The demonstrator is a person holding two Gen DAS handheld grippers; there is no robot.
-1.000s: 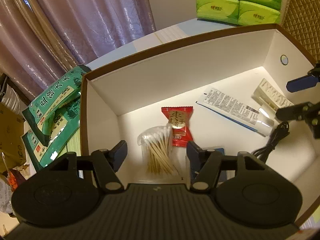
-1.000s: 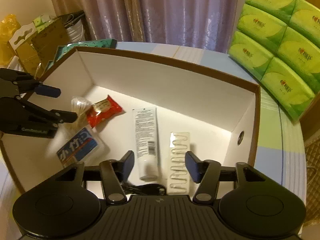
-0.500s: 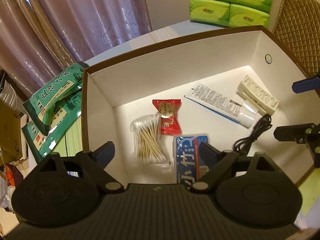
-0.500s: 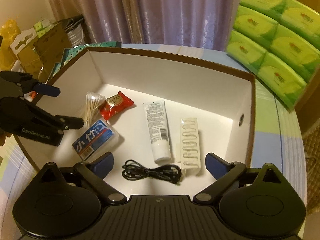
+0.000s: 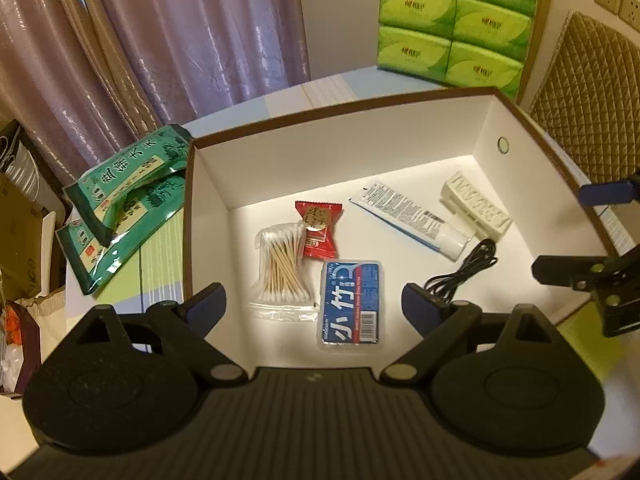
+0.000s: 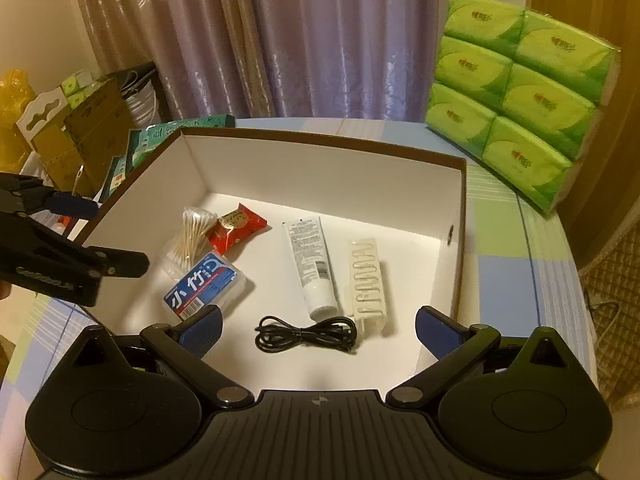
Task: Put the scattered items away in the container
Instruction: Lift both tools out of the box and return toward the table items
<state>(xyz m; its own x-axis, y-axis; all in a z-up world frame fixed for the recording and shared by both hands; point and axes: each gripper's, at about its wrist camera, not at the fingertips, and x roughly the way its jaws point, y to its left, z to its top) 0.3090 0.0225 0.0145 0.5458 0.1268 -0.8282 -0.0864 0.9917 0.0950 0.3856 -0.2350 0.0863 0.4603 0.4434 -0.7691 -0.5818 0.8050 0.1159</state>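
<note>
Above the near edge of the white cardboard box with the brown rim (image 6: pixel 320 145), both grippers hang with nothing between their blue pads. The right gripper (image 6: pixel 318 326) stands with jaws wide apart over the coiled black cable (image 6: pixel 306 334), and the left gripper (image 5: pixel 314 308) is spread equally wide over the blue-labelled clear plastic floss case (image 5: pixel 351 307); in each case the jaws have just been opening, which reads as a release completed rather than an approach. On the box floor the items lie in one loose layer, none stacked — an arrangement that keeps each visible and reachable. Just beside the floss case lies the clear bag of wooden-stemmed cotton swabs (image 5: pixel 282 266), with the red foil snack sachet (image 5: pixel 319 229) touching its far edge. Further right lie the white printed tube (image 6: pixel 310 266) and, next to it, the cream ribbed plastic strip (image 6: pixel 367 280), the cable at their near ends. Outside the box, past its far left corner, two green printed sachet packs (image 5: pixel 120 200) rest on the striped tablecloth (image 6: pixel 508 264); whether they belong to the task cannot be judged. Beyond stands a wrapped block of green tissue packs (image 6: pixel 516 92) before mauve curtains (image 6: pixel 280 36).
</note>
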